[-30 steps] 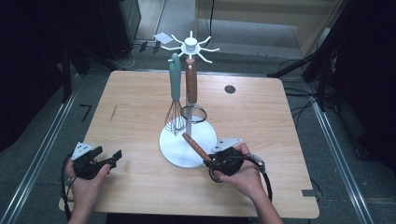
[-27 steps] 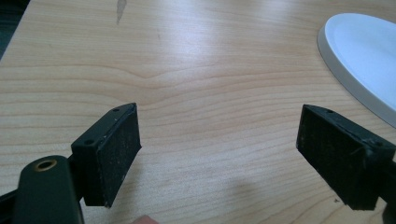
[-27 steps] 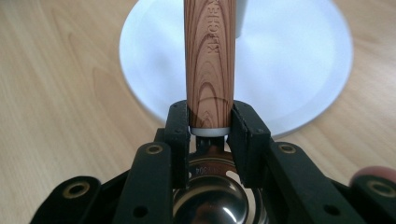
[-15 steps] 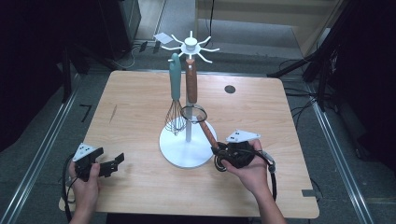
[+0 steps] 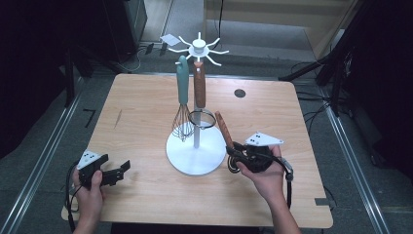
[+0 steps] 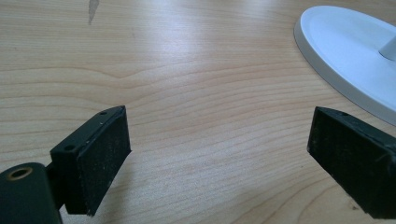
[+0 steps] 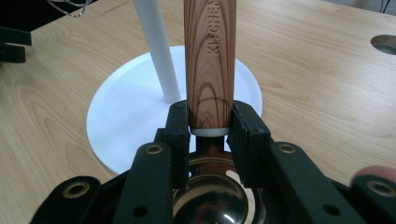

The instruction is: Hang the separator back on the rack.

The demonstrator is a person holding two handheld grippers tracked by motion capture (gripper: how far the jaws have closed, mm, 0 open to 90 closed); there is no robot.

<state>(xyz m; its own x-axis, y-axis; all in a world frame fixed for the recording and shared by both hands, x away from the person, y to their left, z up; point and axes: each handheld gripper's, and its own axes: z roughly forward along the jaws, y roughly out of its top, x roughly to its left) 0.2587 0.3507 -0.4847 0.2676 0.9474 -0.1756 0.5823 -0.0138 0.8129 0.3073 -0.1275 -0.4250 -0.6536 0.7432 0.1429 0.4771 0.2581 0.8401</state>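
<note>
R gripper (image 5: 235, 155) clamped on wood-handled ladle (image 7: 208, 60) by white stand (image 5: 196, 158). L gripper (image 5: 116, 171) empty, jaws just opening wide over table (image 5: 141, 102).

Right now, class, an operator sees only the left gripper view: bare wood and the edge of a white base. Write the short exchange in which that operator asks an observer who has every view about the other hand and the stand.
Operator: What is the other hand holding?
Observer: The right tongs are shut on a wood-handled utensil.
Operator: What stands on this white base?
Observer: A white rack, with a teal-handled whisk hanging from its hooked top.
</note>
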